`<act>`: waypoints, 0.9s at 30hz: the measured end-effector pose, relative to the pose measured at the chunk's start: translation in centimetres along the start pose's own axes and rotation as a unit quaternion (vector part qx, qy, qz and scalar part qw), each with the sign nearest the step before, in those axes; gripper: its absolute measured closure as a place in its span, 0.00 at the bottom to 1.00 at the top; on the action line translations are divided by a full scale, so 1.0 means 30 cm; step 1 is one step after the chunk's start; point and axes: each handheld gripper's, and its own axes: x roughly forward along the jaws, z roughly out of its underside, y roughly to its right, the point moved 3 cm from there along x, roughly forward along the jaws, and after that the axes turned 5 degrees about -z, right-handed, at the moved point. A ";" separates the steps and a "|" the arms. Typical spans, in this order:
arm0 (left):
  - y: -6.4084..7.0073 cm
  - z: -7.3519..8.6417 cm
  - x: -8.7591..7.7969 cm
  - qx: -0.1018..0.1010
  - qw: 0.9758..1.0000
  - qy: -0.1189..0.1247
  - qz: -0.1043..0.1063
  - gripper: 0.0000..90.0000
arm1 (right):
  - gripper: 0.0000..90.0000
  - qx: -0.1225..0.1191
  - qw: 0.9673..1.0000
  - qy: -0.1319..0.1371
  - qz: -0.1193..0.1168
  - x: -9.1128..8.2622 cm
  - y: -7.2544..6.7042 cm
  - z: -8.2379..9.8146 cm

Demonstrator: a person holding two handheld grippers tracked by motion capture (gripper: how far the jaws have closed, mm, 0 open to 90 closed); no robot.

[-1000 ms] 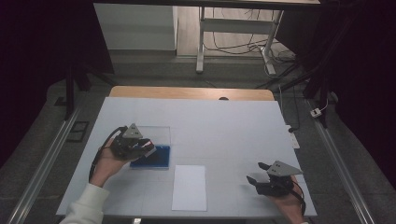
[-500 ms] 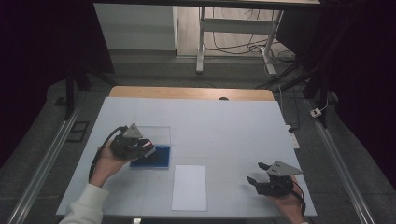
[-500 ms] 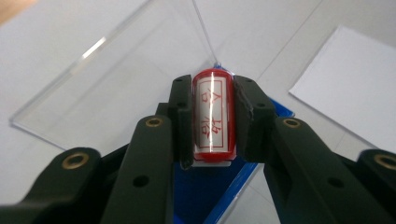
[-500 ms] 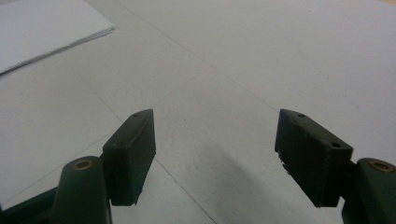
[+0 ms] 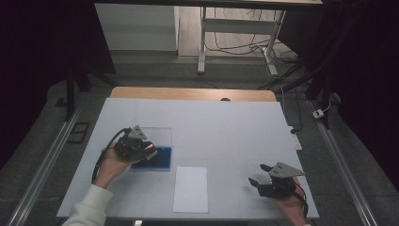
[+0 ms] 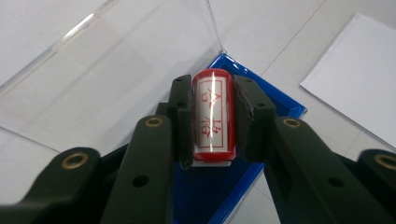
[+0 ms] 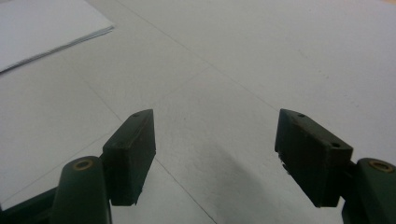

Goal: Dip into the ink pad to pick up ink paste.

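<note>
My left gripper (image 5: 147, 151) is shut on a red stamp (image 6: 212, 116) with a white face bearing red characters. It holds the stamp just above a blue ink pad tray (image 5: 159, 160), whose blue edge (image 6: 280, 105) shows under the jaws. The tray's clear lid (image 5: 157, 136) lies open behind it, also seen as a clear sheet (image 6: 116, 79). My right gripper (image 5: 257, 175) rests low over the table near the front right, open, with bare table between its jaws (image 7: 215, 140).
A white sheet of paper (image 5: 190, 188) lies at the front middle of the white table (image 5: 226, 127), between the two hands; its corner (image 7: 42, 28) is seen from the right gripper. The table's front edge runs just below both hands.
</note>
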 end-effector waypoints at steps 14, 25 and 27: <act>0.001 0.017 0.041 0.007 1.000 -0.020 -0.003 0.78 | 0.32 -0.001 1.000 -0.001 -0.001 0.001 0.000 0.001; 0.001 0.018 0.046 0.001 1.000 -0.024 -0.003 0.79 | 0.32 -0.005 1.000 -0.003 -0.001 0.004 -0.002 0.000; 0.003 0.017 0.047 0.001 1.000 -0.027 -0.004 0.79 | 0.32 -0.005 1.000 -0.003 -0.001 0.005 -0.002 0.000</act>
